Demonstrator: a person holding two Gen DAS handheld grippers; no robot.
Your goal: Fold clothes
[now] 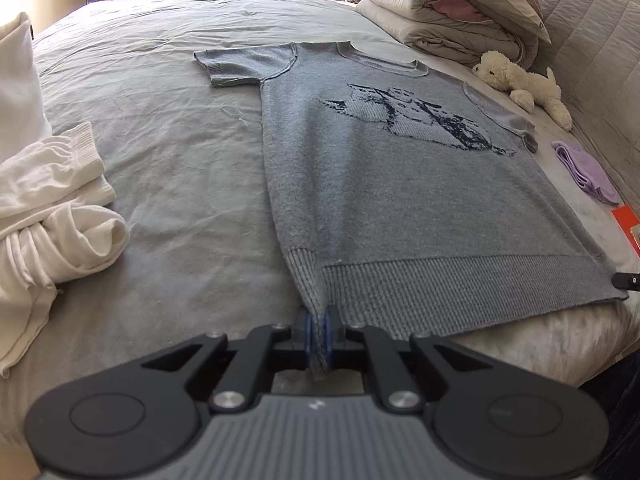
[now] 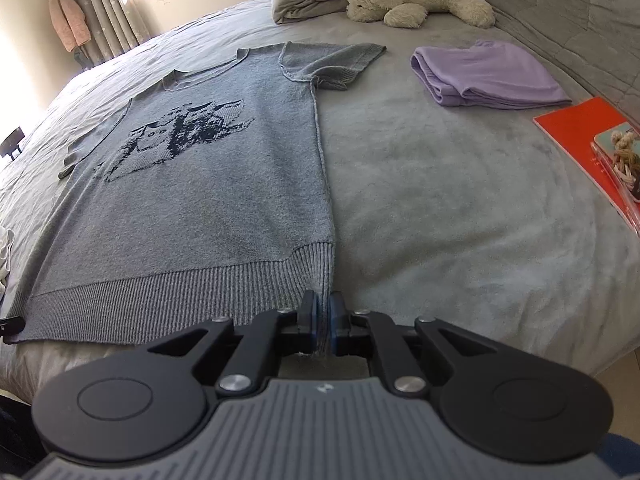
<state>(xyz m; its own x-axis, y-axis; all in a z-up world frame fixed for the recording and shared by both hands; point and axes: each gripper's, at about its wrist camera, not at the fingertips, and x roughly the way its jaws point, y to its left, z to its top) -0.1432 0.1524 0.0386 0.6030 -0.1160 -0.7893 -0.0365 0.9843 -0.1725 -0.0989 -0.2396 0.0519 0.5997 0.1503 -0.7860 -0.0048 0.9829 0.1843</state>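
We see a grey sweater (image 1: pixel 400 184) lying flat, print side up, on the bed (image 1: pixel 168 168), its ribbed hem along the near edge. The left hand-held gripper (image 1: pixel 318 332) pinches the hem's left corner between its blue pads; the right hand-held gripper (image 2: pixel 324 316) pinches the right corner the same way, with a strip of knit pulled up between the pads.

To the left of the sweater we find a wide stretch of bare sheet, bounded by white clothes (image 1: pixel 52 208) at the bed's left side. To its right, open blanket runs out to a folded lilac garment (image 2: pixel 488 76) and an orange book (image 2: pixel 588 140).

Only the left view shows the white clothes. The right view alone shows a pink jacket (image 2: pixel 68 20) hanging by the curtain. Both show the plush toy (image 2: pixel 416 0) and stacked quilts (image 1: pixel 452 12) at the head end.
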